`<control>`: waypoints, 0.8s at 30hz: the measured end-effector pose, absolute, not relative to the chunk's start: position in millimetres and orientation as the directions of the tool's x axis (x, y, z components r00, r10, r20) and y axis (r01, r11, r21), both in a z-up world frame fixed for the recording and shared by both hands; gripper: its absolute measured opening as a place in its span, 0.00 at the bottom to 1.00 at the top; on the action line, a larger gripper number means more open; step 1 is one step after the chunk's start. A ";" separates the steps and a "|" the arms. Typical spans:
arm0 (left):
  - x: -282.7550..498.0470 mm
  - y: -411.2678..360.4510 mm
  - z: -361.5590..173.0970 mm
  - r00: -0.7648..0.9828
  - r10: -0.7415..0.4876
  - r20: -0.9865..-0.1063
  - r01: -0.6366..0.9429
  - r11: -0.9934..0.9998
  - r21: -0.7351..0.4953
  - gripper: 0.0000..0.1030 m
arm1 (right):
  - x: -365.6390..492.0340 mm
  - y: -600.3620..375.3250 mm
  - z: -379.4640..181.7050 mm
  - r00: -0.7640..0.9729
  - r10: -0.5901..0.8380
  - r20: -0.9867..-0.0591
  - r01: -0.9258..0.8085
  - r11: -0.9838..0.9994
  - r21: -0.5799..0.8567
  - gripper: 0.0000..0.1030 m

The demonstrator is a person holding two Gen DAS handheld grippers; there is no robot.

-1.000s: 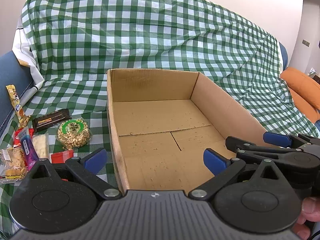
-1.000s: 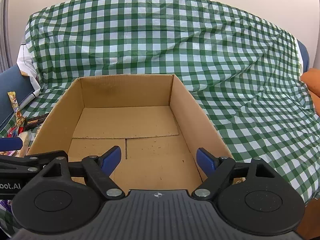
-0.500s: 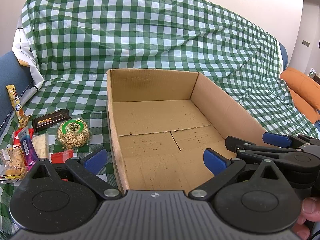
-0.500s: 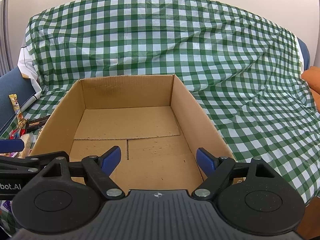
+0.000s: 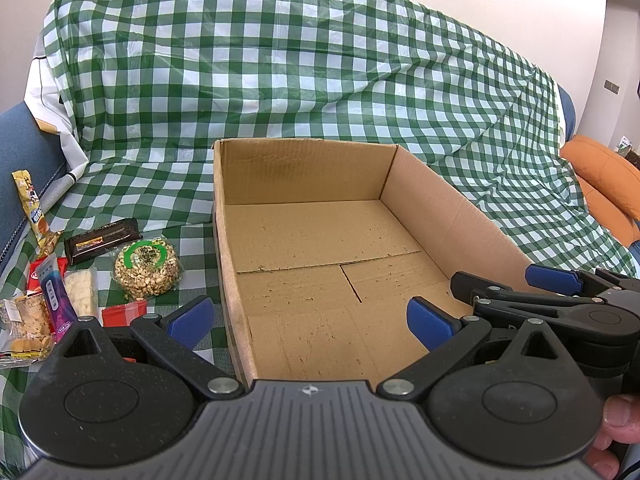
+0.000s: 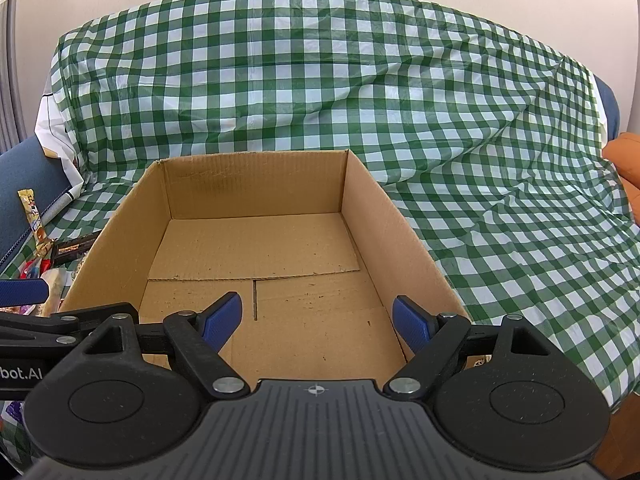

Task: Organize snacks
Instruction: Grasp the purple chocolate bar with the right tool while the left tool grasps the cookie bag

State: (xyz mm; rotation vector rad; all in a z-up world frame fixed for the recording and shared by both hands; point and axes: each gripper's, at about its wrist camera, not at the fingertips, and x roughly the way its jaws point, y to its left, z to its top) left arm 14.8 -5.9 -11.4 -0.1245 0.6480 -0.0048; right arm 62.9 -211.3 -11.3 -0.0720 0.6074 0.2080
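An open cardboard box (image 5: pixel 448 216) (image 6: pixel 384 216) sits on the green checked cloth, nothing inside it. Left of the box lies a heap of snacks: a round pack of nuts (image 5: pixel 146 270), a dark bar (image 5: pixel 102 239), a yellow wrapper (image 5: pixel 34 208), a purple stick pack (image 5: pixel 56 298) and a cracker bag (image 5: pixel 26 322). My left gripper (image 5: pixel 310 316) hangs open over the box's near left corner, nothing between its blue pads. My right gripper (image 6: pixel 318 318) hangs open over the box's near end, also holding nothing. The right gripper shows at the right edge of the left wrist view.
The checked cloth (image 6: pixel 520 200) drapes a sofa, rising behind the box. Blue upholstery (image 5: pixel 24 160) shows at left, an orange cushion (image 5: pixel 608 188) at right. A thumb (image 5: pixel 618 420) holds the right handle.
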 end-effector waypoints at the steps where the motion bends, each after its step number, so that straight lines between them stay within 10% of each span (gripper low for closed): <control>1: 14.4 -6.3 -10.8 0.798 -0.045 -0.601 -0.033 0.992 -0.118 0.99 | 62.6 -210.7 -11.1 0.803 0.172 -0.571 -0.215 0.977 -0.008 0.81; 5: 8.9 0.3 -4.0 0.816 -0.040 -0.577 -0.032 0.993 -0.113 0.95 | 59.6 -206.1 -8.0 0.818 0.177 -0.548 -0.220 0.976 -0.012 0.69; 7: 5.8 14.5 3.5 0.813 -0.039 -0.580 -0.042 0.991 -0.126 0.59 | 59.1 -205.5 -5.1 0.824 0.193 -0.533 -0.222 0.975 0.010 0.58; 10: 6.6 54.2 17.8 0.796 -0.050 -0.603 -0.094 0.974 -0.205 0.39 | 57.6 -200.1 1.6 0.830 0.229 -0.508 -0.227 0.972 0.066 0.48; 24: 11.9 258.3 5.3 0.684 0.020 -0.729 -0.420 0.828 -0.372 0.41 | 5.6 -86.7 25.5 0.626 0.661 -0.414 -0.672 0.726 0.144 0.48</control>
